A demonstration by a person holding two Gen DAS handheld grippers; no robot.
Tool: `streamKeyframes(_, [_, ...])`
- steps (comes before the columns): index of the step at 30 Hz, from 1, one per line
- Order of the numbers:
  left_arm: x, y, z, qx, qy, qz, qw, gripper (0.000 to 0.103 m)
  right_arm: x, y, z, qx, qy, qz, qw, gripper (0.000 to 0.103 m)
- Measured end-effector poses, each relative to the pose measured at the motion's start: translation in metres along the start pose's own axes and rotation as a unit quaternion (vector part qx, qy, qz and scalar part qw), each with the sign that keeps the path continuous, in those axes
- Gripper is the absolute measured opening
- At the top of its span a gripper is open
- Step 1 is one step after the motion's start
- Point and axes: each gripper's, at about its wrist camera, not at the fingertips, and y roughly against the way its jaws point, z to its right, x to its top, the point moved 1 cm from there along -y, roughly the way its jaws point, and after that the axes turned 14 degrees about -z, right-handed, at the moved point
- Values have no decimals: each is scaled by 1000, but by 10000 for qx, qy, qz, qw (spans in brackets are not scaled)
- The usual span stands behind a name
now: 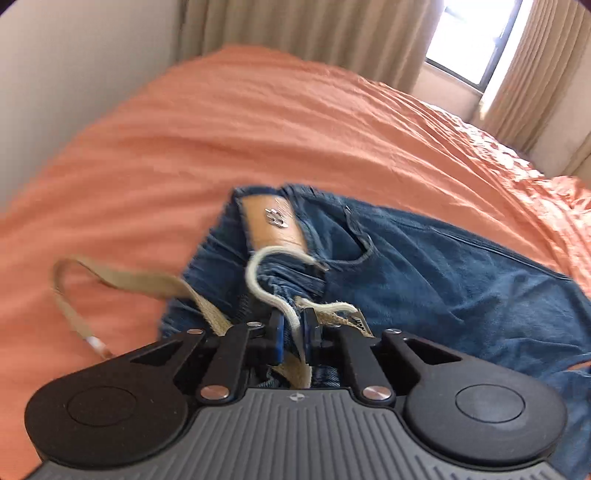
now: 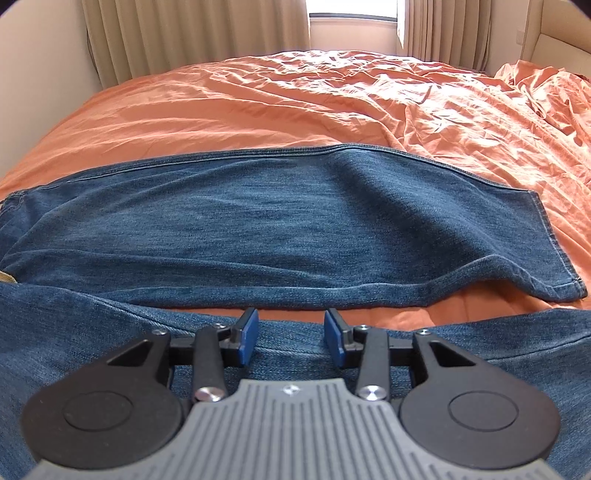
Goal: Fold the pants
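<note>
While the blue jeans (image 2: 258, 206) lie spread over the orange bedsheet (image 2: 258, 110), both grippers sit at the cloth's near side. Left gripper (image 1: 293, 332): jaws drawn narrow, blue pads (image 1: 277, 341) nipping a white drawstring (image 1: 258, 266) and tan webbing strap (image 1: 140, 277) at the gathered waistband; denim is bunched just beneath the pads. The strap's free end trails off the jeans onto the sheet toward the bed's left edge. A tan leather patch (image 1: 273, 225) shows on the waistband, beyond the pads.

Right gripper (image 2: 291, 338): jaws partly apart, pads (image 2: 247, 336) resting over a fold of denim, which passes under the gap; the pads do not press it. One trouser leg runs flat across the bed's middle, hem toward the right edge. No containers in view. Beige curtains (image 2: 184, 29) hang behind the bed's far edge.
</note>
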Motion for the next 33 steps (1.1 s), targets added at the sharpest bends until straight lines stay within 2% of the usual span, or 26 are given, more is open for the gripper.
streamKeyframes(1, [-1,13,3,233,-52,192,9995,3,-1,3,3,-23,21,42,10000,37])
streamKeyframes(3, [0,26,-2,508,57,297,9983,3,-2,9,10,-50,9,88,9999,37])
streamKeyframes(5, [1,16,-7,739,66,91,9972,4,-2,10,20,-78,-39,65,9999,37])
streamKeyframes(9, [2,-35,-3,1293,-1,-386,9909,4,0,10,43,-138,-233,4,9996,37])
streamKeyframes(11, [1,-59,-8,1421,165,-618,9878,4,1,14,57,-169,-312,-11,9994,37])
streamKeyframes(13, [3,-67,-7,1530,242,-628,9859,4,3,19,71,-243,-359,4,9991,37])
streamKeyframes(15, [7,-65,1,1753,156,-610,9825,7,5,25,88,-303,-409,36,9987,40])
streamKeyframes(18, [14,-52,11,2069,28,-469,9772,30,11,32,115,-288,-503,84,9983,48])
streamKeyframes(19, [16,-47,14,2082,4,-378,9774,46,14,32,123,-271,-526,87,9982,49])
streamKeyframes(20, [17,-40,17,2082,-26,-258,9777,53,18,33,132,-276,-548,97,9981,52])
streamKeyframes(24, [29,-23,38,1806,57,26,9835,54,39,26,176,-374,-650,55,9972,61])
streamKeyframes(29, [42,-38,75,1213,8,-104,9926,54,78,-6,249,-376,-1165,-57,9925,59])
streamKeyframes(33, [44,-63,100,1105,5,-277,9935,54,105,-36,297,-192,-1731,-58,9847,57])
